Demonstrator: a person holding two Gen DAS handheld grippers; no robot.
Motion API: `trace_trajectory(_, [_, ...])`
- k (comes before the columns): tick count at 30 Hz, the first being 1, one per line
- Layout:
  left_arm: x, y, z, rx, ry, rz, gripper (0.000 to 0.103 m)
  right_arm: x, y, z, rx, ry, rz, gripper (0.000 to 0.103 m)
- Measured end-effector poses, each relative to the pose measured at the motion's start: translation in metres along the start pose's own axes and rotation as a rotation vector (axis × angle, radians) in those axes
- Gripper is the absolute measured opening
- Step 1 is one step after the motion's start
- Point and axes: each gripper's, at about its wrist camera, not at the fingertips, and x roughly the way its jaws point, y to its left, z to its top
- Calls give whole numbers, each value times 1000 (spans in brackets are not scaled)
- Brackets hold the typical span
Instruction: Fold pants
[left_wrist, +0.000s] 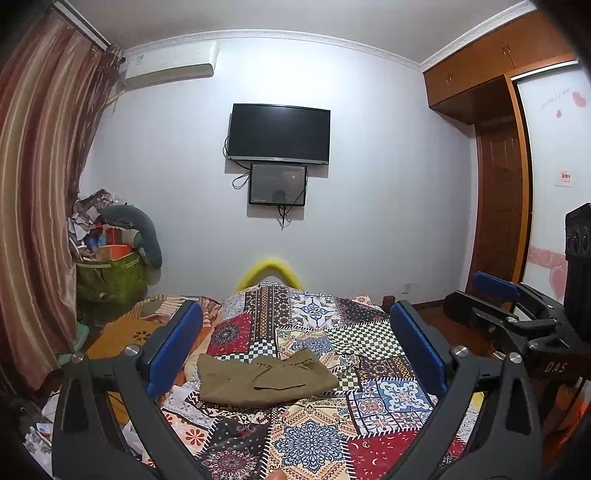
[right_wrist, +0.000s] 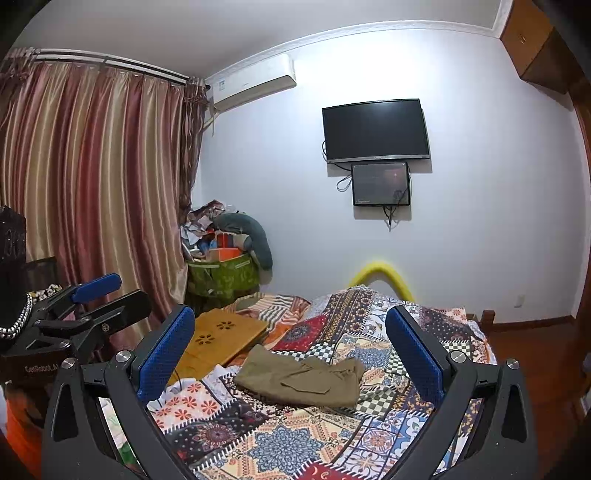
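- Olive-brown cloth: one pair of pants (left_wrist: 264, 378) lies folded into a compact bundle on the patchwork bedspread (left_wrist: 306, 435), with a smaller flap lying over its top layer.
- One pair of pants only; no other garment of that colour shows in either view.
- Two tongs are in view, each with two blue-padded fingers.
- The left gripper (left_wrist: 295, 350) has its fingers spread wide and holds nothing; the pants lie ahead of it, in the gap between the two blue pads, nearer the left pad and touching neither.
- The right gripper (right_wrist: 290, 354) is likewise spread wide and empty; seen from its camera the pants (right_wrist: 306, 380) lie ahead between its pads, roughly centred and clear of both.
- In the left wrist view the right gripper (left_wrist: 495, 295) shows off to the right side, raised above the bed and well apart from the pants.
- In the right wrist view the left gripper (right_wrist: 99, 291) shows off to the left, also well apart from the pants.
- One wooden lap tray (right_wrist: 218, 338) with flower cut-outs lies on the bed, beyond the right gripper's left pad and just left of the pants.
- Two dark screens hang on the far wall straight ahead: one television (left_wrist: 279, 133) and one smaller monitor (left_wrist: 277, 184) just beneath it.
- One air conditioner (right_wrist: 255, 83) sits high on the wall, and one striped curtain (right_wrist: 92, 177) hangs to the left.
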Motion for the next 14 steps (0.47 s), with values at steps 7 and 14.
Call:
trace_trajectory(7, [0,2,-1,-2,2,-1,102,0,-1,-1,1,1,-1,103])
trace_trajectory(14, [2,2,-1,0,10,-5,102,0,-1,-1,3,5,2,103])
